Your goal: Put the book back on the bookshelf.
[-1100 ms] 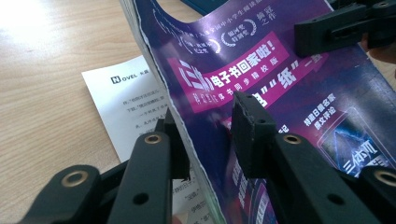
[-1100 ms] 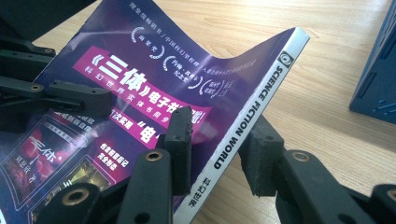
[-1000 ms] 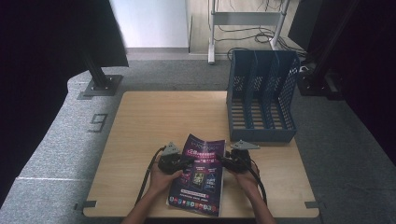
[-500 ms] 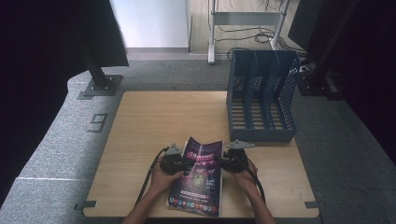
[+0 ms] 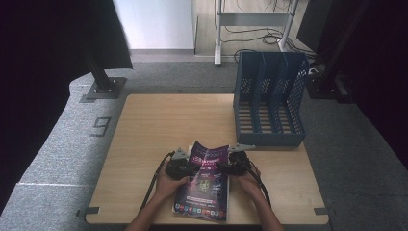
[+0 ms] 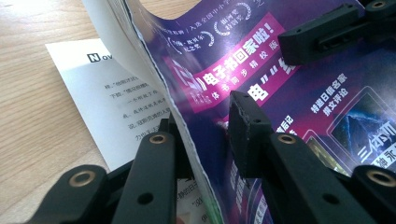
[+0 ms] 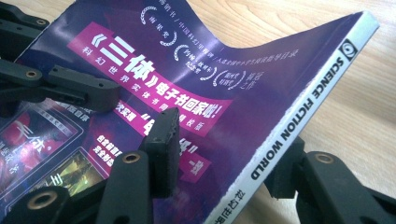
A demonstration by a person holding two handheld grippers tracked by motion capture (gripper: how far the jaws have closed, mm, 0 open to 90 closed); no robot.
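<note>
Purple magazine (image 5: 204, 180) sits at the near edge of the wooden table (image 5: 159, 125), between the two hands, its far end lifted and curling, near end flat; spine reads SCIENCE FICTION WORLD in the right gripper view (image 7: 299, 116). Left gripper (image 5: 182, 166) is on the open page edge: in its own view the cover and top pages (image 6: 196, 93) stand up between the two jaws, which have just been closing; the inner jaw looks against the paper, the other a hair off the cover, so not clearly clamped yet. Right gripper (image 5: 230, 167) straddles the spine side, one jaw over the cover, one under it at the spine; its jaws have just been opening and a gap shows on the cover side, so loose, no squeeze. Blue file rack (image 5: 269, 103) stands empty, upright, well apart at the far right of the table. Step, as I read it: getting a two-sided hold to lift the magazine off the table, likely for the rack. Next move calls for a firm pinch on the whole thickness, not just the loose cover, then a level lift.
</note>
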